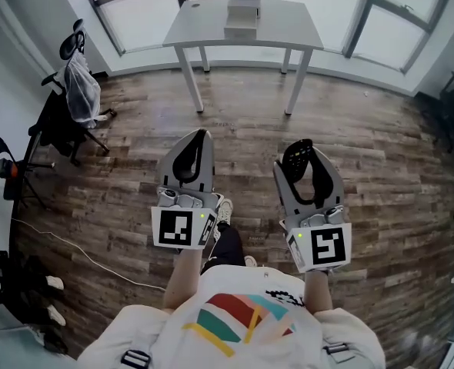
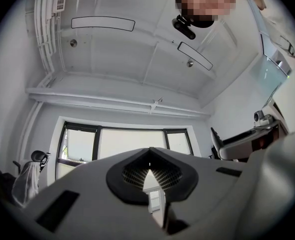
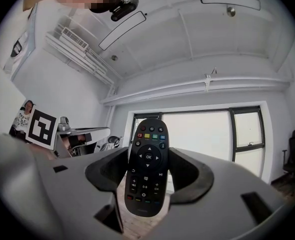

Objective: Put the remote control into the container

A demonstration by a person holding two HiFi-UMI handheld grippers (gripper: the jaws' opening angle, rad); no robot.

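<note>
A person in a white T-shirt (image 1: pixel 235 314) with bright stripes stands on a brown wooden plank floor (image 1: pixel 365 152) and holds one grey plastic gripper in each hand.

The right gripper (image 1: pixel 304 151) has its two fingers clamped on a black oval plastic remote control (image 3: pixel 147 169). The black pads press on the remote's two long sides. The remote stands up between them with its buttons facing the gripper's camera. Its top, with a row of small coloured buttons, sticks out past the pads.

The left gripper (image 1: pixel 202 137) has its fingers closed together. The tips touch and nothing is between them. A small gap shows below the tips.

Both grippers point toward a pale grey table with thin legs (image 1: pixel 204 25). The table stands well apart from them, by the big windows (image 1: pixel 135 6). On the back part of the table sits a pale boxy container (image 1: pixel 242 15). What is inside it cannot be seen from here. The remote is not in the container; it is up in the air in the right gripper.

At the left stands a black office chair (image 1: pixel 58 125) with a white cloth (image 1: pixel 81 87) hanging on it.
</note>
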